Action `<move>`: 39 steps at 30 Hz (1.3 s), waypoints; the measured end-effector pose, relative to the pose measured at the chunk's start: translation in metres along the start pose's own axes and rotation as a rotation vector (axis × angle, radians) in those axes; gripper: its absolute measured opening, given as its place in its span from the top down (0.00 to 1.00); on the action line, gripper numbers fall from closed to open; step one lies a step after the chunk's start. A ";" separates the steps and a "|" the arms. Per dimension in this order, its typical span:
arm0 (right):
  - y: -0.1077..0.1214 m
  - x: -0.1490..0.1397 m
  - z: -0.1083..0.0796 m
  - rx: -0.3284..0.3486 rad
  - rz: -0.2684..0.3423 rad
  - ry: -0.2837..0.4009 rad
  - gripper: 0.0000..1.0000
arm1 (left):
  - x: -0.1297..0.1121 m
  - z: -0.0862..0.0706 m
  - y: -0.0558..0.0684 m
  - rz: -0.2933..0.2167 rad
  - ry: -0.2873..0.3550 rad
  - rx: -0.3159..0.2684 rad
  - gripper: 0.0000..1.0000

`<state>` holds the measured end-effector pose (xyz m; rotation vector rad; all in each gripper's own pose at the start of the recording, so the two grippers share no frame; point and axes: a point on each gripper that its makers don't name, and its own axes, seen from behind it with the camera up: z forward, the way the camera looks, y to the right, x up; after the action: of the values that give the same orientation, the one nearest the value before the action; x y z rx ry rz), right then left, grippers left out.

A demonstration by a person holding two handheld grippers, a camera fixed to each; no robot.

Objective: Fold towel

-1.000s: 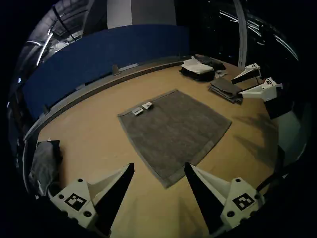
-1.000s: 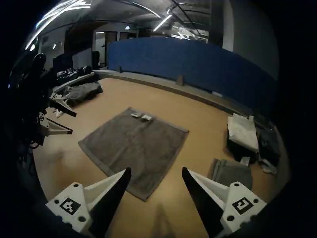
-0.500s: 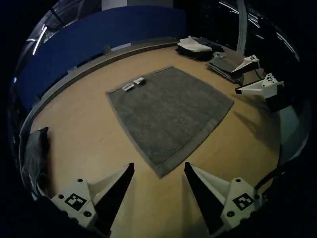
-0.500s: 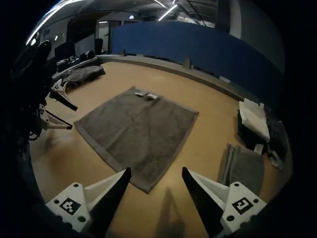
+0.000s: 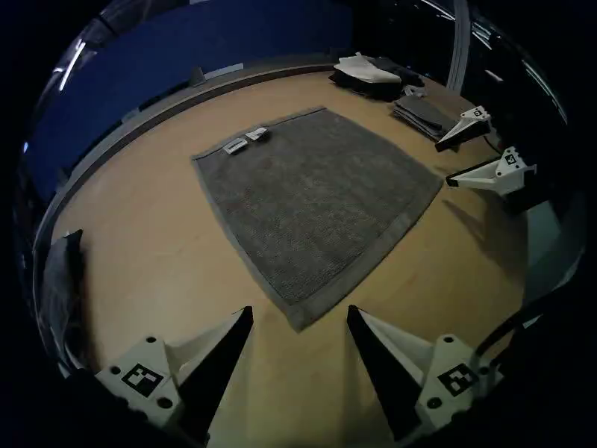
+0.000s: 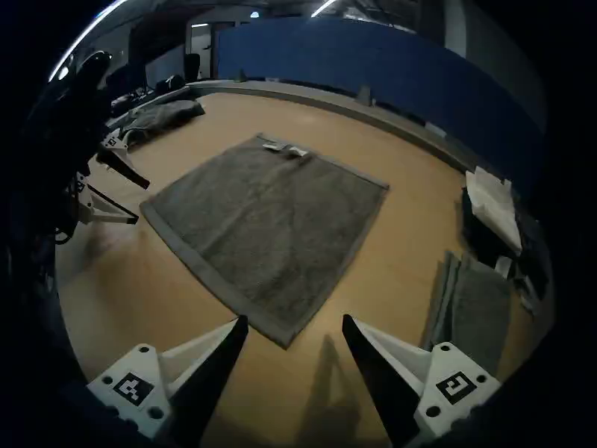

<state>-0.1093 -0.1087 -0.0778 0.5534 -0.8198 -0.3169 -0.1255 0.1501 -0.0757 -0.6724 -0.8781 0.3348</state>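
Open-plan office or lab: blue desk partition (image 6: pixel 373 67) along far edge of wide wooden tabletop (image 5: pixel 149 224), ceiling strip lights (image 6: pixel 324 7), further cluttered desks (image 6: pixel 142 101) behind. Dim.

We see a grey towel (image 5: pixel 317 198) on a tan table (image 5: pixel 149 231), a blue screen (image 5: pixel 134 75), and a white left gripper (image 5: pixel 298 309) and right gripper (image 6: pixel 293 318), each bearing black-and-white square markers (image 5: pixel 142 377).

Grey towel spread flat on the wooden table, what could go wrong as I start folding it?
The grey towel lies flat, so the open left gripper and right gripper could scrape the wooden table or miss its thin corners. The folded grey towel stack beside the right gripper could get knocked.
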 end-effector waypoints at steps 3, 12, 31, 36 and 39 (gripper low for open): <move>-0.001 -0.004 0.001 0.005 -0.004 -0.010 0.04 | 0.001 0.001 0.001 0.000 -0.004 -0.004 0.06; 0.001 -0.014 0.002 0.001 -0.002 -0.047 0.23 | -0.001 0.004 0.002 -0.009 -0.034 -0.017 0.18; -0.008 -0.023 0.008 0.035 0.044 -0.084 0.78 | -0.007 0.008 0.002 0.007 -0.098 -0.004 0.71; -0.006 -0.023 0.008 0.037 0.053 -0.089 0.85 | -0.006 0.008 0.003 0.024 -0.098 0.000 0.82; -0.004 -0.022 0.007 0.035 0.055 -0.089 0.88 | -0.006 0.009 0.003 0.031 -0.098 0.002 0.85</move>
<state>-0.1297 -0.1039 -0.0894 0.5513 -0.9258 -0.2789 -0.1359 0.1527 -0.0775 -0.6731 -0.9609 0.3989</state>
